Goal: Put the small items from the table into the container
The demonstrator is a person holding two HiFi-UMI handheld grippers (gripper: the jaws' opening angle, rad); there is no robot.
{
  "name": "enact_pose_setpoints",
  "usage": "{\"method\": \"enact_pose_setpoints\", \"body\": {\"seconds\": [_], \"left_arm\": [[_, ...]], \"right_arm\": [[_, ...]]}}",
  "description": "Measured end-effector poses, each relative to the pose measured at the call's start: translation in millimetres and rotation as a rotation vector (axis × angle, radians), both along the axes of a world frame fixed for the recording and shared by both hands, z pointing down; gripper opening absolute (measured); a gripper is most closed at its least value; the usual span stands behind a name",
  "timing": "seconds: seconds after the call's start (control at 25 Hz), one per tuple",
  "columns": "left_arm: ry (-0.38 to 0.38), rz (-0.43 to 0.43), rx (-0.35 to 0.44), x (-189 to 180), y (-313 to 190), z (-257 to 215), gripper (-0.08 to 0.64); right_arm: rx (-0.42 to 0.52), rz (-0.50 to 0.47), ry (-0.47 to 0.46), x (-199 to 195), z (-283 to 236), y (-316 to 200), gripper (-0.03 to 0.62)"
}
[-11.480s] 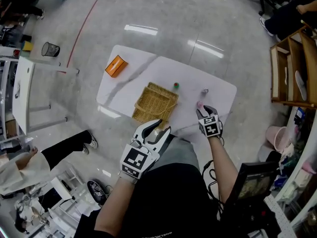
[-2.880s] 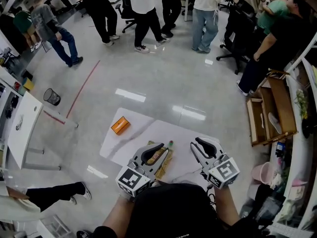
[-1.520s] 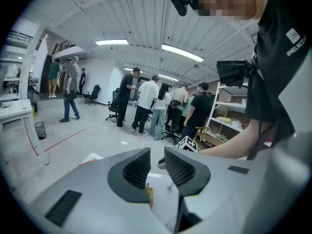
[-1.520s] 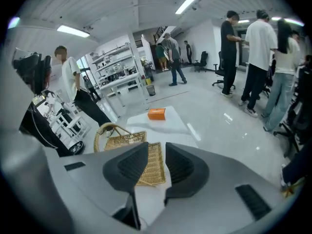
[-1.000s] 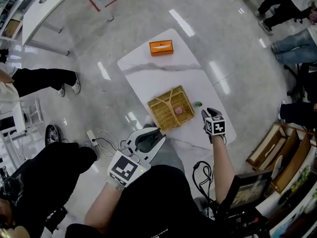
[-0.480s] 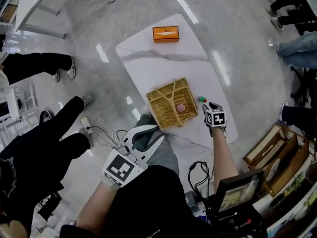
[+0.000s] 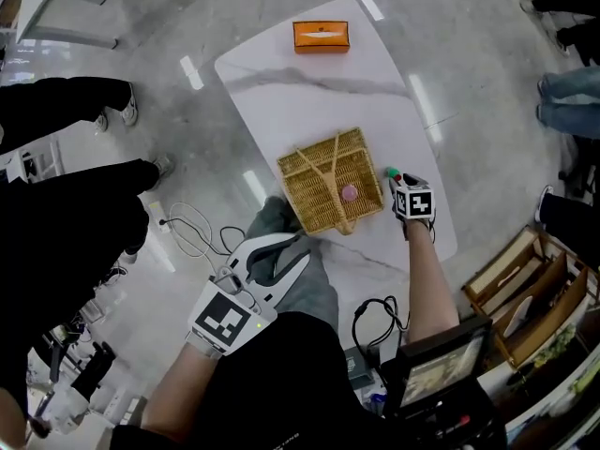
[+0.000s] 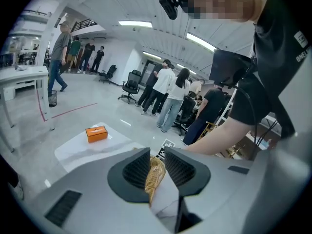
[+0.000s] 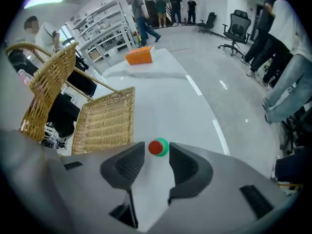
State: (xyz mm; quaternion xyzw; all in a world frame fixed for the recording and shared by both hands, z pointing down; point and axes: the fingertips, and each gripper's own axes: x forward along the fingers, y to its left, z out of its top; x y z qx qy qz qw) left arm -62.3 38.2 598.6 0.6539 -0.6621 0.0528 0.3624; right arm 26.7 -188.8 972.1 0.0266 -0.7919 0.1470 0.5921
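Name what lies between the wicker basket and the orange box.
Nothing: bare tabletop separates the basket and the orange box, as the head view shows.

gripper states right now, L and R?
Left gripper: open, empty.
Right gripper: opening, nothing gripped; red-and-green item at its tips.

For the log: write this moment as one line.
right gripper: opening, red-green item ahead, ungripped | left gripper: open, empty | basket: pink item inside

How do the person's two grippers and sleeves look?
Both the left gripper and the right gripper are light grey, with dark ribbed pads inside the jaws. Each carries a cube with black-and-white square markers. The person wears a black short-sleeved shirt.
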Motion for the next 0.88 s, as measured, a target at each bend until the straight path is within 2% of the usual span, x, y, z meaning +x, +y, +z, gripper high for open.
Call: {"method": "enact_pose_setpoints", "body": {"seconds": [0.36,0.6,0.88], "left_arm": [[0.010,-0.013,-0.008,-5.2,4.0,7.8,0.072],[0.008,-0.020,-0.009,-7.5,8.4,7.4,0.072],[0.009,-0.013,0.004,0.1,11.3,-2.3,0.072]], "right_arm": [[0.023,-0.020,0.032,-4.3,11.0,-2.2,0.137],[0.018,-0.030,0.025,-6.9,9.1,-0.5,0.101],[0.027,-0.027,0.013,-1.2,-12.7,2.3,0.100]]}}
